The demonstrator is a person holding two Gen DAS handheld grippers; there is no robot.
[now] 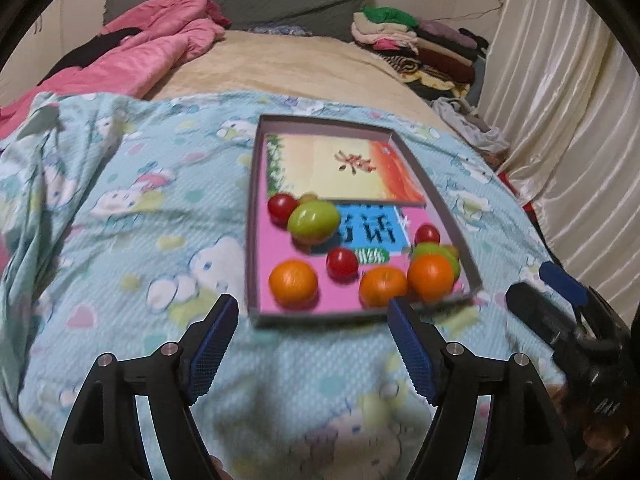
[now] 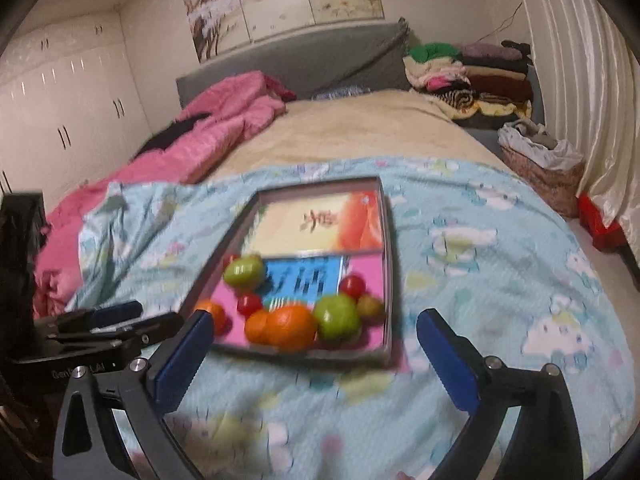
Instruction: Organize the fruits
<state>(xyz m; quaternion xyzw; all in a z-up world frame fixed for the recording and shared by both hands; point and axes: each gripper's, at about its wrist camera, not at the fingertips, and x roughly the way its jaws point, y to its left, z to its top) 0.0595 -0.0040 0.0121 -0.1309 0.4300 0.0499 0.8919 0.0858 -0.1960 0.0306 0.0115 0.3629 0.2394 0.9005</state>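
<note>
Three oranges (image 1: pixel 293 282) lie along the near edge of a shallow cardboard tray (image 1: pixel 440 196) in the left wrist view, with three small red fruits (image 1: pixel 342 263) and a green apple (image 1: pixel 314 220) further in; a second green fruit (image 1: pixel 436 251) sits partly hidden behind the rightmost orange. The tray rests on a pale blue cartoon-print blanket (image 1: pixel 132 216) spread over the bed. The left gripper (image 1: pixel 314 306) hangs just short of the tray, its jaws apart with nothing between them. The right gripper (image 1: pixel 548 280) shows at the right edge.

From the right wrist view, the same tray (image 2: pixel 390 248) lies ahead with the fruit gathered at its near end. The right gripper (image 2: pixel 316 322) has its jaws spread wide and empty, framing the tray's near wall without touching it. The left gripper (image 2: pixel 132 316) lies low at the left, beside the tray's corner
</note>
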